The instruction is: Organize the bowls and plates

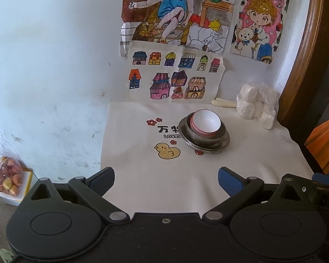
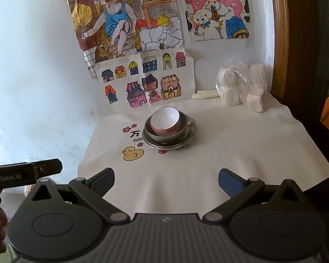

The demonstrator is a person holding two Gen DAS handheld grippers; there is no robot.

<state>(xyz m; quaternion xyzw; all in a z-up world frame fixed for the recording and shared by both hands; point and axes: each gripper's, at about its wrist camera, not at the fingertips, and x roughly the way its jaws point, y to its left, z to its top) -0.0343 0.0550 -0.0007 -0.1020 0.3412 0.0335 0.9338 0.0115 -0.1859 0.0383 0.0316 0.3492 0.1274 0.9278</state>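
A white bowl with red rim stripes [image 1: 205,123] [image 2: 165,120] sits tilted inside a grey metal bowl [image 1: 202,137] [image 2: 175,135], which sits on a steel plate [image 1: 223,143] [image 2: 192,129]. The stack stands mid-table on a white cloth. My left gripper [image 1: 166,180] is open and empty, near the table's front edge, well short of the stack. My right gripper [image 2: 166,180] is open and empty too, also at the front edge. The left gripper's body [image 2: 26,174] shows at the left of the right wrist view.
A white cloth [image 1: 252,164] [image 2: 241,153] with a duck print covers the table. A bag of white rolls [image 1: 255,106] [image 2: 241,87] stands at the back right against the wall. A wooden frame [image 1: 300,54] rises on the right. A bag of snacks [image 1: 7,177] sits below left.
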